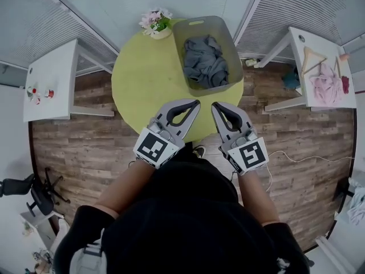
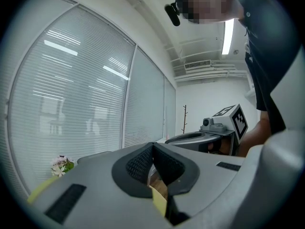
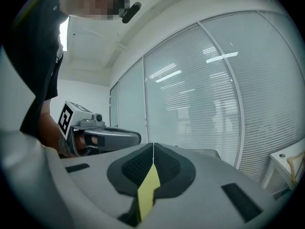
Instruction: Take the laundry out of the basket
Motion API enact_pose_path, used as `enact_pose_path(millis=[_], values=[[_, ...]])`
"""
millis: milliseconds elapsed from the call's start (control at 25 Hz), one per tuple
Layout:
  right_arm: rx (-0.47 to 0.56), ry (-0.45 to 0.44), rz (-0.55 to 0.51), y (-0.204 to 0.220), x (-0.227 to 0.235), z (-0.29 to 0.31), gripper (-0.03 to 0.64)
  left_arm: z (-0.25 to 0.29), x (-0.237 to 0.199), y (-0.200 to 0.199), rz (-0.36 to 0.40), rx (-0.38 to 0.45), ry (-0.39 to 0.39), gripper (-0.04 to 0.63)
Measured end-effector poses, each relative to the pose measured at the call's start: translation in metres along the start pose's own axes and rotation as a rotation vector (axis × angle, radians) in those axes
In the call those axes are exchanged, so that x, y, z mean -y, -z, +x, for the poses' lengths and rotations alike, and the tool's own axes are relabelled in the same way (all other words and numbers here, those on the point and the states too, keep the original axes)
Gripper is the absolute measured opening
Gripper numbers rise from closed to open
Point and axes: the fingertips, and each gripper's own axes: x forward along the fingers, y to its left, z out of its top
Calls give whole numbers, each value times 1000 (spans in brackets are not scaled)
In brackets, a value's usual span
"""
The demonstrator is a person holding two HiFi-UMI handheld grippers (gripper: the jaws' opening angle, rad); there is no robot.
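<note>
A grey laundry basket (image 1: 181, 39) stands on the far right part of a round yellow-green table (image 1: 142, 79). Crumpled grey-blue laundry (image 1: 204, 61) fills it. My left gripper (image 1: 197, 102) hangs over the table's near edge, jaws shut and empty. Beside it on the right, my right gripper (image 1: 215, 104) is shut too, with nothing held. Both tips point toward the basket and stop a little short of it. In the left gripper view the left gripper (image 2: 153, 144) has its pads touching; the right gripper (image 3: 153, 144) looks the same in the right gripper view. Neither gripper view shows the laundry.
A small pot of pink flowers (image 1: 155, 23) sits at the table's far edge, left of the basket. A white side table (image 1: 48, 67) stands at the left. Another white table (image 1: 308, 76) at the right carries a hanger and pink clothes (image 1: 326, 88). Blinds cover the windows behind.
</note>
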Motion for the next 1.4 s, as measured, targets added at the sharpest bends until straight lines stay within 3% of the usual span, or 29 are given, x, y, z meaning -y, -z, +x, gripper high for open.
enact_pose_path(millis=[560,960,1400], values=[[-113,95,11,10,54,90,25,34,-93,2,13,23,28,3],[-249,238,43,43,127,139,25,67,-157,9,10,24,-10,3],[-426,204,160,121,196,200,30,134,-206,26,39,70,-115,3]])
